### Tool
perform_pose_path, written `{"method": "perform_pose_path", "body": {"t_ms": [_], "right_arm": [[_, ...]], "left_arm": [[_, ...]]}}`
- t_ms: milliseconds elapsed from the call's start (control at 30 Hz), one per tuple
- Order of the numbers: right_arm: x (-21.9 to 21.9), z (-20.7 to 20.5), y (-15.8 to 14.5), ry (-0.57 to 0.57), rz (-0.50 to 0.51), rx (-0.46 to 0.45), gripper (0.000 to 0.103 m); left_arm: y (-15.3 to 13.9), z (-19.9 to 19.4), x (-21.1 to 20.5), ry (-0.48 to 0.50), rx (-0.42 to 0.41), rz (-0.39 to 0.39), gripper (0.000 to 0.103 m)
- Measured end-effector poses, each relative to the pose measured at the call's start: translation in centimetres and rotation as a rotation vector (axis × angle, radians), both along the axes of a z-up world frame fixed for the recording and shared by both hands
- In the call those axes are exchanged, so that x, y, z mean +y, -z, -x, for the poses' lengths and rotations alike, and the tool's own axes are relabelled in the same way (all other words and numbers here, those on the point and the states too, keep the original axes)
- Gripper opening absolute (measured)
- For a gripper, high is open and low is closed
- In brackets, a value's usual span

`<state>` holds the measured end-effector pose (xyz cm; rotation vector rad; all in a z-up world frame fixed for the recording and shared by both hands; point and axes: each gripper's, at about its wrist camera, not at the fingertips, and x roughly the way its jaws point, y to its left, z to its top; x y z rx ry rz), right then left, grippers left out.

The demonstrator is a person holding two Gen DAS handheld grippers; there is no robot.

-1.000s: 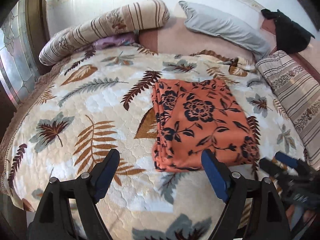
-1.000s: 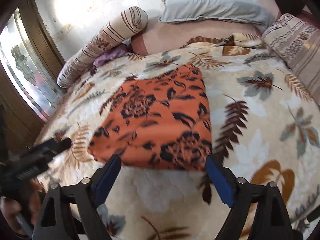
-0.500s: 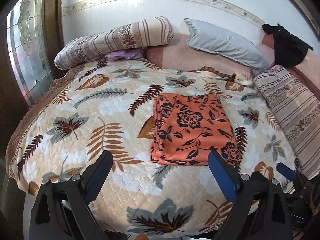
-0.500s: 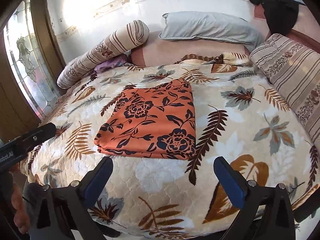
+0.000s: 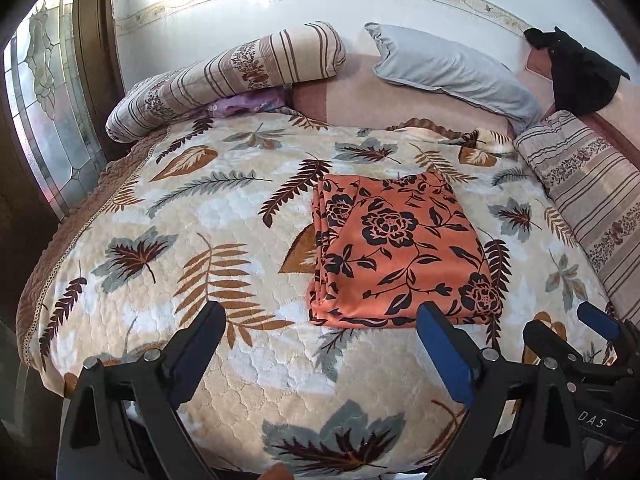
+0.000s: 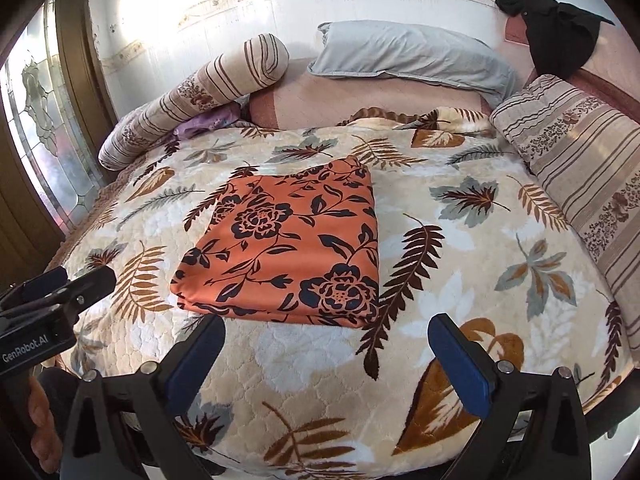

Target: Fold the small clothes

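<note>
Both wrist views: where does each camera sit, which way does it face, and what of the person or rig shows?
Left wrist: behind the open left gripper, looking down at the bed; right gripper at lower right.
Right wrist: behind the open right gripper; left gripper and a hand at lower left.
Shared: folded orange floral cloth, grey pillow.
</note>
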<state>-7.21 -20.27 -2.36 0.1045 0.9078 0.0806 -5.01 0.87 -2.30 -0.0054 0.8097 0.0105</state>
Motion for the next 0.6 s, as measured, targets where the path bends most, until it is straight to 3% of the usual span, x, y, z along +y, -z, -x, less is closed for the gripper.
{"method": "perform_pose_path", "body": {"t_ms": [400,500,600], "right_arm": [[-0.3,-1.6,0.5,0.005,0.022,0.02,0.102],[-0.4,-2.0,0.8,0.003,0.024,0.029,0.102],[-0.4,-2.3,1.0,0.006,0.023,0.034,0.102]], "left_arm": [[0.7,-2.0,-0.4,0.008,0.028,0.007,0.096],[0.7,-2.4,-0.6,0.009,0.025,0.001,0.103],[0.6,-2.8,-0.5,0.016,0.014,0.022,0.103]]}}
